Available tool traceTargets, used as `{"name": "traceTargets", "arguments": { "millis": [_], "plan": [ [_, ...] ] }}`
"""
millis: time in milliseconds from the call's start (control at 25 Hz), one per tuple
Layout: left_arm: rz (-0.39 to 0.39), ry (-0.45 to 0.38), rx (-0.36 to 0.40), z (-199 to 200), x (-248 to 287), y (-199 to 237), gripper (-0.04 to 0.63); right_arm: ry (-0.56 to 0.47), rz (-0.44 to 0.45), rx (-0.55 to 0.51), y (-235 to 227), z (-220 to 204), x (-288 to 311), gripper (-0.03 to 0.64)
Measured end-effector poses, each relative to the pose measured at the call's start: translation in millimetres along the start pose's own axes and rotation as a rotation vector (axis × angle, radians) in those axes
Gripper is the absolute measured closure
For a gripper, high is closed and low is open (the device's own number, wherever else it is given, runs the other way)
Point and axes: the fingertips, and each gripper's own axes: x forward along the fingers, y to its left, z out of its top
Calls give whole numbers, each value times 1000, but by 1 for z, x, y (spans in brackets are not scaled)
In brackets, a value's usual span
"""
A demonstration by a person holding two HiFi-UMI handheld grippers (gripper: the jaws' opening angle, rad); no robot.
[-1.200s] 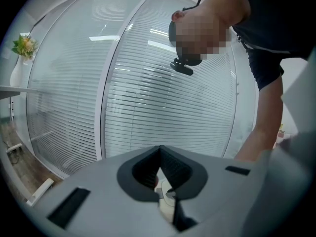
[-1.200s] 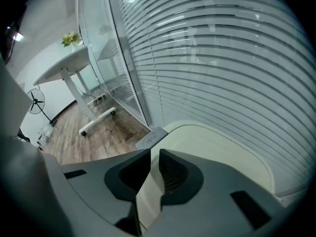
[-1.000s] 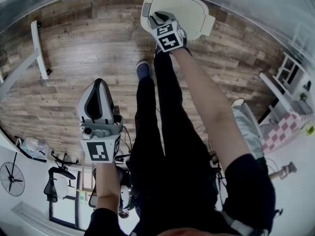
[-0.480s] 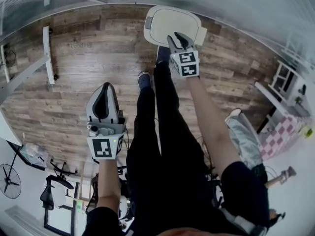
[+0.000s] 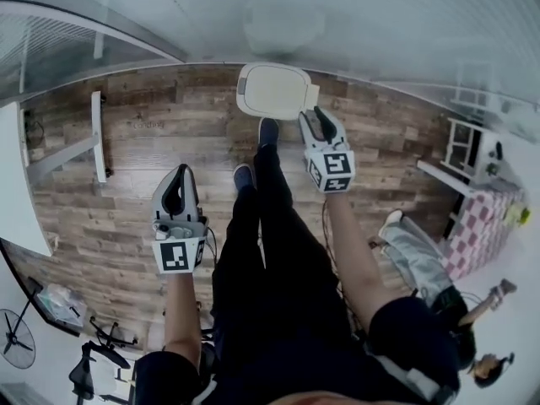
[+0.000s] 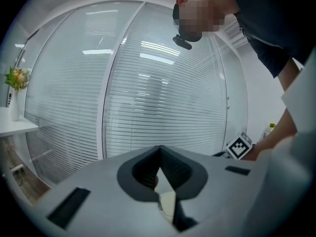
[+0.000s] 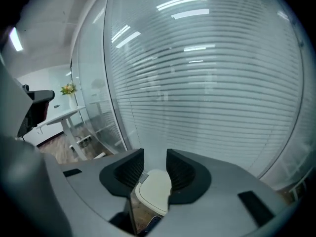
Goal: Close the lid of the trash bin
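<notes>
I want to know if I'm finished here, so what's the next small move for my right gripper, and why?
Probably just draw the right gripper back to a resting position. The trash bin lid looks flat and shut. The gripper is clear of it, and its jaws have just been opening with nothing held between them, so the closing seems done.

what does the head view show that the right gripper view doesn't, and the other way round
Only the head view: the left hand-held gripper and the right hand-held gripper from above, the person's legs, and a shoe just short of the trash bin.
Only the right gripper view: its own jaws apart, having just been opening, gripping nothing, and a plant on a desk at the left.
Both: the trash bin with its lid down, standing on the wooden floor.
</notes>
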Motion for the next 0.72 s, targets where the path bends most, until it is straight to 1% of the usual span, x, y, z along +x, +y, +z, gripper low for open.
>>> {"name": "traceTargets", "arguments": {
  "millis": [160,360,560,720],
  "plan": [
    [-6,-31,2,21,-12,-9,589,-54,-7,-6,6,34,-56,480],
    [-7,-58,-15,34,-30,-20,589,-84,-22,-5,16,43,-124,480],
    [-53,-94,4,57,-47,-39,589,-125,-72,2,31,49,-178,479],
    [-104,-111,35,74,-60,-47,589,-171,-62,-12,49,64,-207,474]
  ]
}}
